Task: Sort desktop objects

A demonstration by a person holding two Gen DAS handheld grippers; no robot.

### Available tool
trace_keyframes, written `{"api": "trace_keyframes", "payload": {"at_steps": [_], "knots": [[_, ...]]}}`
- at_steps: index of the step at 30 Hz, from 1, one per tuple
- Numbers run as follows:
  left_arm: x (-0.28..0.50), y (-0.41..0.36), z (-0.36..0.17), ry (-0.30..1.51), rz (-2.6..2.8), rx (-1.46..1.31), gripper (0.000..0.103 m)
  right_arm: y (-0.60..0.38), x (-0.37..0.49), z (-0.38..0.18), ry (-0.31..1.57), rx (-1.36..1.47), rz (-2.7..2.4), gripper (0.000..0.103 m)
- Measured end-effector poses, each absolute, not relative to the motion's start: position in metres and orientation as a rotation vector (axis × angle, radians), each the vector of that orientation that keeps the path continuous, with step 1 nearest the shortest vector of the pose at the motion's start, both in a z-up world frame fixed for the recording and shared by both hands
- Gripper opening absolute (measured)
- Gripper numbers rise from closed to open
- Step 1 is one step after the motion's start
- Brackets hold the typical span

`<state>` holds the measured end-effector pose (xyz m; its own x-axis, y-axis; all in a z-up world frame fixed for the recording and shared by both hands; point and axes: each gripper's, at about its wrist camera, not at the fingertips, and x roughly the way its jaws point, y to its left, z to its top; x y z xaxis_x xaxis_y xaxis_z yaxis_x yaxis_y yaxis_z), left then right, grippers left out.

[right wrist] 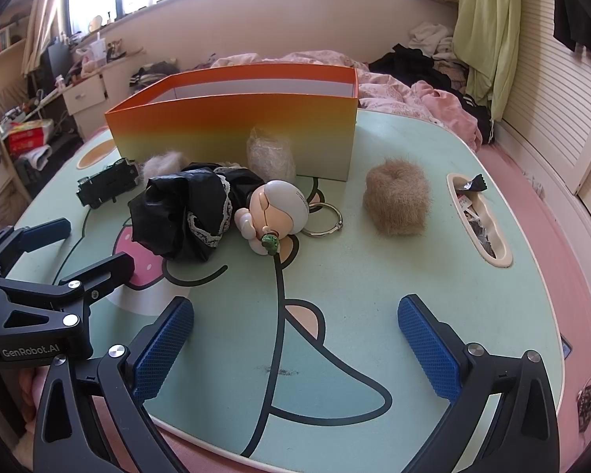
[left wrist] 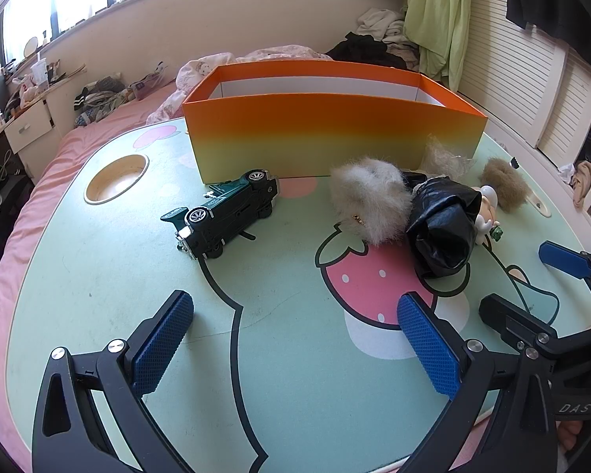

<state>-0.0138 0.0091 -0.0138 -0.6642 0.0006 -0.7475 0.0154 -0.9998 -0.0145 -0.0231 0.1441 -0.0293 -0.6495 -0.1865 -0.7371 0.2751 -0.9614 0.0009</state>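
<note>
In the left wrist view the left tool [left wrist: 295,343] sits at the bottom of the frame with its blue pads spread wide and nothing between them, above the green table [left wrist: 98,276]. The right tool [left wrist: 532,283] shows at the right edge of that frame, also wide open and holding nothing.

An orange box [left wrist: 335,134] stands open-topped across the upper middle. In front of its left corner, at centre left, a dark green toy car [left wrist: 224,213] lies tipped on its side with its wheels and underside showing. Right of centre a grey-white fur ball [left wrist: 368,197] touches a doll in a black dress [left wrist: 445,220], which lies on its side over the strawberry print. A brown fur ball [left wrist: 506,185] lies at the right, just past the doll's head. A round cup hole [left wrist: 116,177] is set into the table at upper left.

In the right wrist view the right tool [right wrist: 295,347] fills the bottom of the frame, pads far apart and empty. The doll [right wrist: 201,213] lies left of centre, its head toward the middle, and a metal ring [right wrist: 323,216] touches the head. A clear crinkled wrapper [right wrist: 270,153] leans against the box [right wrist: 232,126] behind it. The brown fur ball [right wrist: 398,201] sits right of centre, apart from the ring. A long slot [right wrist: 500,252] at the right edge holds small scraps.
</note>
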Motion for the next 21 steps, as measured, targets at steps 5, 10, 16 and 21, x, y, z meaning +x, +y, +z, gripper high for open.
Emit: {"api": "trace_keyframes", "payload": {"at_steps": [5, 10, 16, 21], "knots": [[-0.0135, 0.0091, -0.0139, 0.030, -2.858, 1.284, 0.103, 0.1439, -0.0233, -0.0288, 0.161, 1.160, -2.638, 0.103], [-0.0129, 0.0093, -0.0140, 0.028, -2.859, 1.285, 0.103, 0.1442, -0.0228, -0.0295, 0.161, 1.159, -2.638, 0.103], [-0.0160, 0.0088, -0.0126, 0.020, -2.866, 1.292, 0.103, 0.1439, -0.0227, -0.0292, 0.161, 1.159, -2.638, 0.103], [-0.0151, 0.0097, -0.0127, 0.016, -2.868, 1.296, 0.103, 0.1442, -0.0222, -0.0298, 0.161, 1.159, -2.638, 0.103]]}}
